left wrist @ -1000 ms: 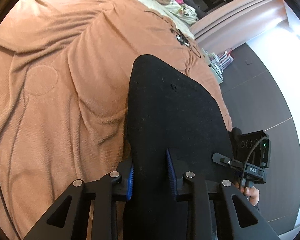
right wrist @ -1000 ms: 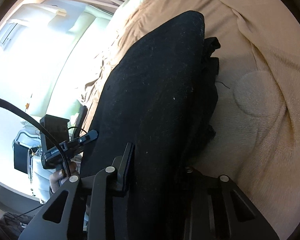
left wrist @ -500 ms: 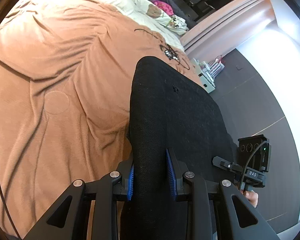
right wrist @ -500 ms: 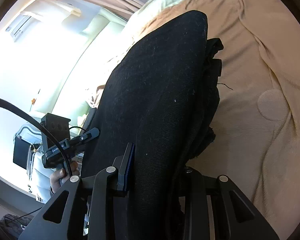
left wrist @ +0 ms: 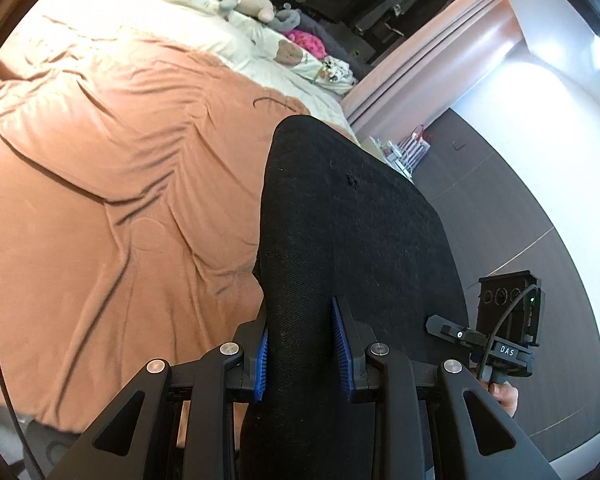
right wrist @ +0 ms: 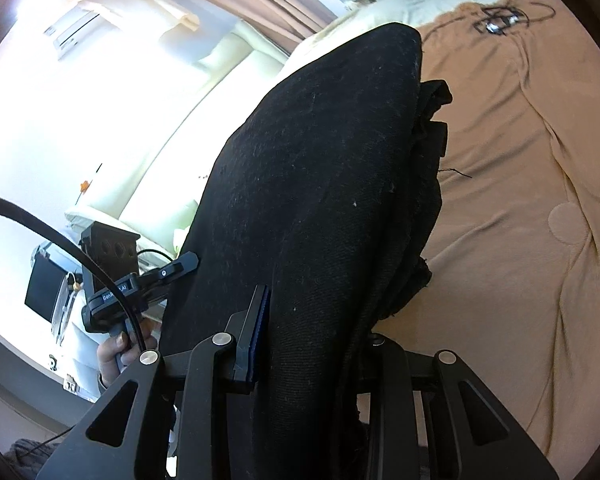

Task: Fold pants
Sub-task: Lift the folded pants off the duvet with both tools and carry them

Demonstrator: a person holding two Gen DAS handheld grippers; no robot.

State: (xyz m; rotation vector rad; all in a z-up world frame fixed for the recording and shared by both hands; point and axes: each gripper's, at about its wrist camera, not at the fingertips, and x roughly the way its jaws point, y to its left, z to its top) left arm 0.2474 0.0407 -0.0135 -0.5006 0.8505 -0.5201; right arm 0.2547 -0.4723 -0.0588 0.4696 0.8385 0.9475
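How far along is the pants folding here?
Done: both ends are gripped. The left hand-held gripper and the right hand-held gripper are each shut on the black pants. In hand: the pants are held above the blanket. Left: laying them down and folding; no finished fold shows.

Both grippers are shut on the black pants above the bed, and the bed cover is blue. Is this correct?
Not fully. The bed cover is orange-brown, not blue, as the left wrist view shows. The rest stands: the left gripper and the right gripper are both shut on the black pants above the bed.
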